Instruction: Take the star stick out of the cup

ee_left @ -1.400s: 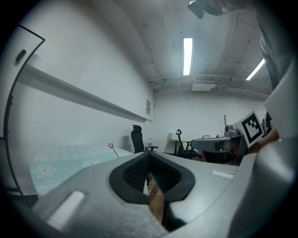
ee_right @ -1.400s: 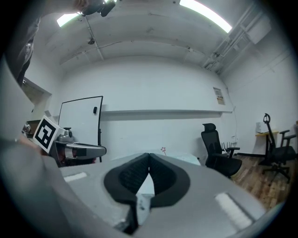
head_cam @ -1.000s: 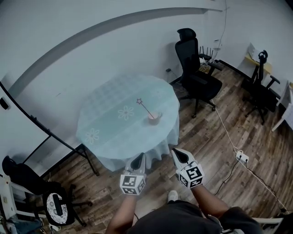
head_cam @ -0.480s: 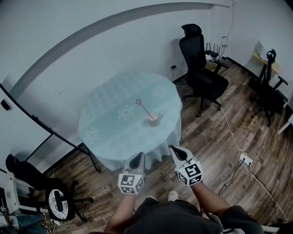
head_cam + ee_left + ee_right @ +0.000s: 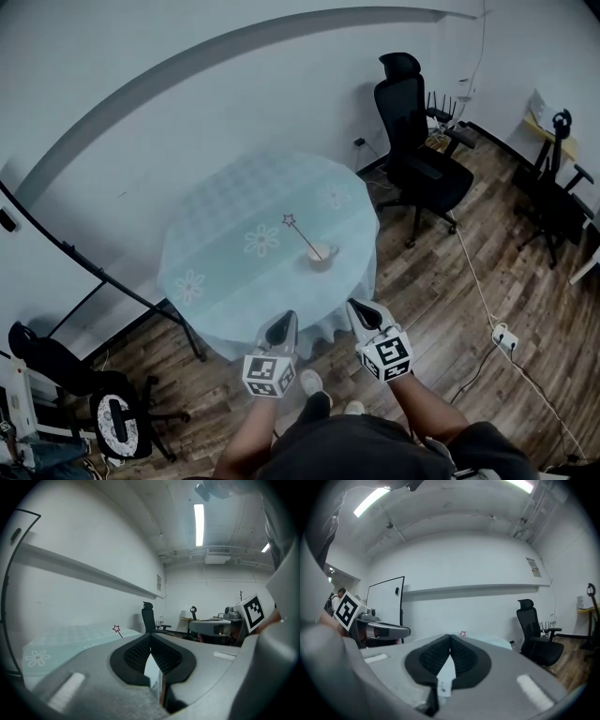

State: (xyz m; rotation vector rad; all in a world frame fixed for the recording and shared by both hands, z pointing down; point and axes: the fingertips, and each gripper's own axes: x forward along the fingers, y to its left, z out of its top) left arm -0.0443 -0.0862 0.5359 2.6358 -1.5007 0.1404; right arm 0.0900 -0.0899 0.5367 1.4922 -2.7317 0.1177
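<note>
A person stands at the 6 o'clock edge of a round table (image 5: 220,281). Both tools are held low and short of it, judged to be an approach with the reach not yet begun. The left gripper (image 5: 281,324) and the right gripper (image 5: 360,309) ride side by side, pointing toward 12 o'clock. In each gripper view the ribbed black pads meet at the tips, jaws together with nothing between them.

The star stick (image 5: 305,238) stands in the cup (image 5: 321,256), which sits on the cloth toward 3 o'clock of the table's centre, well apart from both grippers. The stick is thin and dark. It leans out toward 10 o'clock, likely because its foot rests on the cup's floor and its shaft on the rim. Its outlined star shows just above each gripper's grey shell.

The cup looks small, pale and squat. The cloth is light blue-green, printed with white flowers, and drapes over the rim. A black, high-backed office chair (image 5: 412,141) waits at 2 o'clock on wood-plank flooring.
</note>
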